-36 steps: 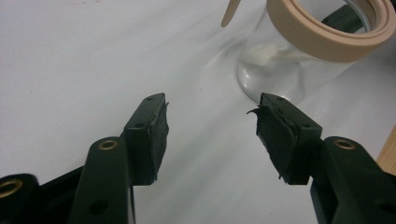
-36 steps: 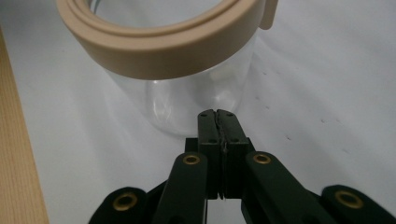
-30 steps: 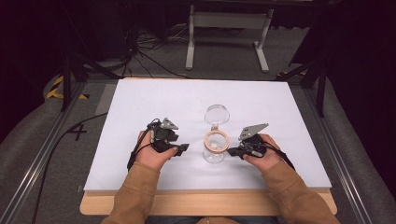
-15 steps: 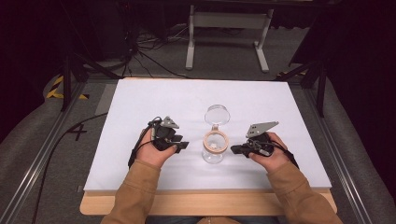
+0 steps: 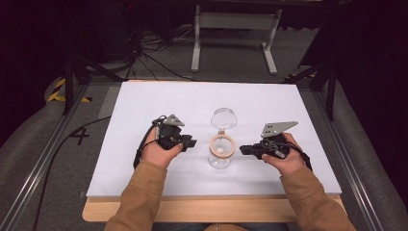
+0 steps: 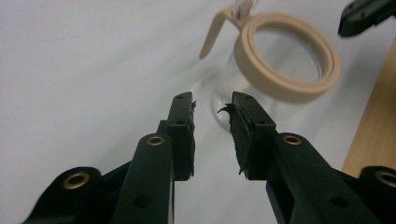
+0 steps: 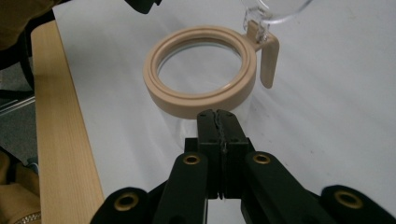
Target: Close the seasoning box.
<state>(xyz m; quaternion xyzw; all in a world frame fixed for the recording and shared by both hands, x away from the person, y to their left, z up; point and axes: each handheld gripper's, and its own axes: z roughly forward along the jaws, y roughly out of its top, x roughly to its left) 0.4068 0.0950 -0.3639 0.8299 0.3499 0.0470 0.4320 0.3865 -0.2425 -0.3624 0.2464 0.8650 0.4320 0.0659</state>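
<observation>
1. A clear glass jar (image 5: 221,156) stands upright on the white surface (image 5: 144,106), near its front middle, between the two tools. A beige ring (image 5: 222,146) circles the jar's mouth.
2. The jar's clear round lid (image 5: 223,118) is swung open and hangs behind the mouth, joined to the ring by a hinge; a beige tab hangs down beside the ring in the right gripper view.
3. The left tool (image 5: 188,142) is held in the person's left hand (image 5: 161,153), just left of the jar and apart from it. In the left gripper view its jaws stand a little apart, with nothing between them, and point toward the jar's glass base.
4. The right tool (image 5: 244,150) is held in the right hand (image 5: 284,156), just right of the jar. In the right gripper view its jaws are pressed together with nothing caught in them, their tips just short of the ring and not touching it.
5. Compared with one second ago, the right tool and hand sit farther to the right, so a clear gap now shows between its tip and the jar; it lay close against the ring then.
6. The left tool, jar and lid stand where they stood before.
7. A wooden edge (image 5: 216,207) runs along the front of the surface.
</observation>
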